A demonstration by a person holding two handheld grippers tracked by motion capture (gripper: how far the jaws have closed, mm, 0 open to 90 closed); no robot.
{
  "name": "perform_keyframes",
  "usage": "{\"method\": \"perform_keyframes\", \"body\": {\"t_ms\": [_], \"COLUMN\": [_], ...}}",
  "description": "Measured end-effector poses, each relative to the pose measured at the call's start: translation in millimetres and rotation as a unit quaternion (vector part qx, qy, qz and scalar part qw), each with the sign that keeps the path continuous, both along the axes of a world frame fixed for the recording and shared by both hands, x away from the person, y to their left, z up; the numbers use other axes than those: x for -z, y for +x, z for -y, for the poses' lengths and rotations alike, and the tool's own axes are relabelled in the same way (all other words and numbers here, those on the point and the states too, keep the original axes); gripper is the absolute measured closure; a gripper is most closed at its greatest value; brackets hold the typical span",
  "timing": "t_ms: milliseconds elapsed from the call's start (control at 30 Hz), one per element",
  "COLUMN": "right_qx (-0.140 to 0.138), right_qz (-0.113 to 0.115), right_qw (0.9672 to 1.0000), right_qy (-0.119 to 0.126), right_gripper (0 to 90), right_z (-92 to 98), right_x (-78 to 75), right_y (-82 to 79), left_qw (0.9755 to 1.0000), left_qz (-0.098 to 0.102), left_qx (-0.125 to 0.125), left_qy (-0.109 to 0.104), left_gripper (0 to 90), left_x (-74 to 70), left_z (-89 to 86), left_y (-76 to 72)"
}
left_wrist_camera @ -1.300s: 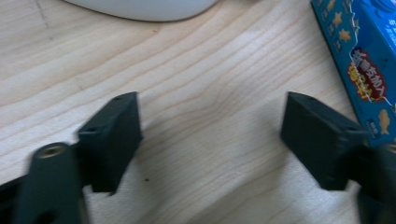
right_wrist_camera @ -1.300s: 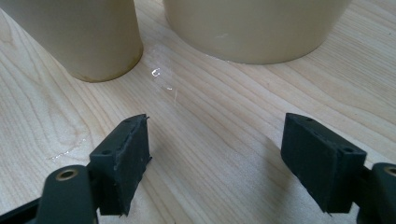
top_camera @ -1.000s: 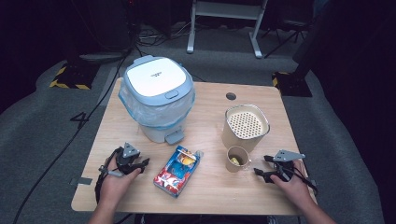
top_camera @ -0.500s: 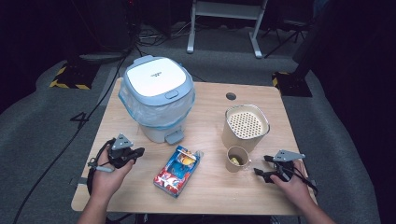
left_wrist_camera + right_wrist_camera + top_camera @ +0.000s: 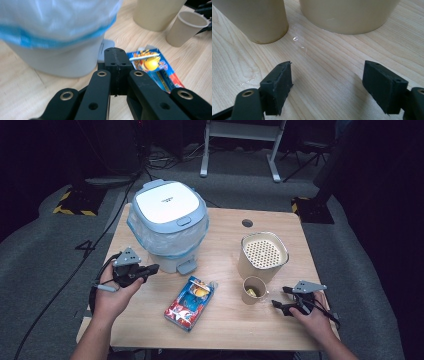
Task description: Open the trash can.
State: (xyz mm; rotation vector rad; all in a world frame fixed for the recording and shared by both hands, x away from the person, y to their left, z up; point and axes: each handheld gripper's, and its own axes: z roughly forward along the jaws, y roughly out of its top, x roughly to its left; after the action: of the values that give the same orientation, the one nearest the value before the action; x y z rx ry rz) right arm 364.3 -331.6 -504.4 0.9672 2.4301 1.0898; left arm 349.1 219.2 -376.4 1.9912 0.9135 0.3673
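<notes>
My left gripper (image 5: 151, 268) hangs above the table's left side, jaws shut with nothing between them, pointing at the base of a white and blue bin (image 5: 167, 227) lined with a plastic bag. In the left gripper view the shut jaws (image 5: 115, 58) sit in front of the bin's wall (image 5: 55, 58) and a colourful snack packet (image 5: 155, 67). That packet (image 5: 191, 302) lies flat near the table's front. My right gripper (image 5: 278, 299) rests at the front right, open and empty. Its tips (image 5: 328, 72) face a paper cup (image 5: 254, 20) and a beige container (image 5: 347, 15).
The paper cup (image 5: 254, 290) holds something yellow and stands just in front of the beige container (image 5: 263, 254), which has a perforated top. The bin's foot pedal (image 5: 186, 267) sticks out toward the packet. The wooden table (image 5: 225, 222) has a cable hole (image 5: 247, 223) at the back.
My left hand has lifted the gripper off the table and swung it toward the bin's base. The right hand has kept still.
</notes>
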Motion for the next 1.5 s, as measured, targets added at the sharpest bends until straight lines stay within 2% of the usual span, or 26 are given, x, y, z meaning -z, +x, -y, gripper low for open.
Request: {"method": "perform_keyframes", "body": {"t_ms": [133,433,567,767,933,1100,1167,1300,1500], "right_qx": [0.000,0.000,0.000,0.000,0.000,0.002,0.004,0.004,0.004], "right_qz": [0.000,0.000,0.000,0.000,0.000,0.000,0.000,0.000,0.000], "right_qw": [1.0000,1.0000,1.0000,1.0000,1.0000,1.0000,1.0000,1.0000,1.0000], "right_qy": [0.000,0.000,0.000,0.000,0.000,-0.001,-0.001,-0.001,-0.001], "right_gripper": [23.6,23.6,23.6,23.6,23.6,23.7,23.9,23.9,23.9], "right_z": [0.0,0.0,0.0,0.0,0.0,-0.1,-0.3,-0.2,-0.2], "right_x": [0.0,0.0,0.0,0.0,0.0,-0.1,-0.1,-0.2,-0.2], "right_y": [0.0,0.0,0.0,0.0,0.0,-0.5,-1.0,-0.9,-0.9], "left_qw": [0.9998,0.9986,0.9979,0.9949,0.9931,0.9921,0.9924,0.9932,0.9943], "left_qz": [0.013,0.040,0.052,0.068,0.087,0.101,0.104,0.103,0.098], "left_qx": [0.007,0.024,0.022,0.018,0.011,0.002,-0.001,-0.004,-0.023], "left_qy": [-0.013,-0.023,-0.032,-0.071,-0.077,-0.074,-0.065,-0.054,-0.035], "left_gripper": [90.0,90.0,90.0,90.0,90.0,90.0,90.0,90.0,90.0], "left_x": [-12.9,-41.6,-53.9,-66.4,-81.4,-91.3,-92.9,-90.9,-84.9], "left_z": [2.5,9.0,12.5,19.0,23.8,33.1,39.6,50.6,63.9], "left_y": [4.0,14.1,18.4,23.4,29.8,39.1,45.2,55.2,68.2]}}
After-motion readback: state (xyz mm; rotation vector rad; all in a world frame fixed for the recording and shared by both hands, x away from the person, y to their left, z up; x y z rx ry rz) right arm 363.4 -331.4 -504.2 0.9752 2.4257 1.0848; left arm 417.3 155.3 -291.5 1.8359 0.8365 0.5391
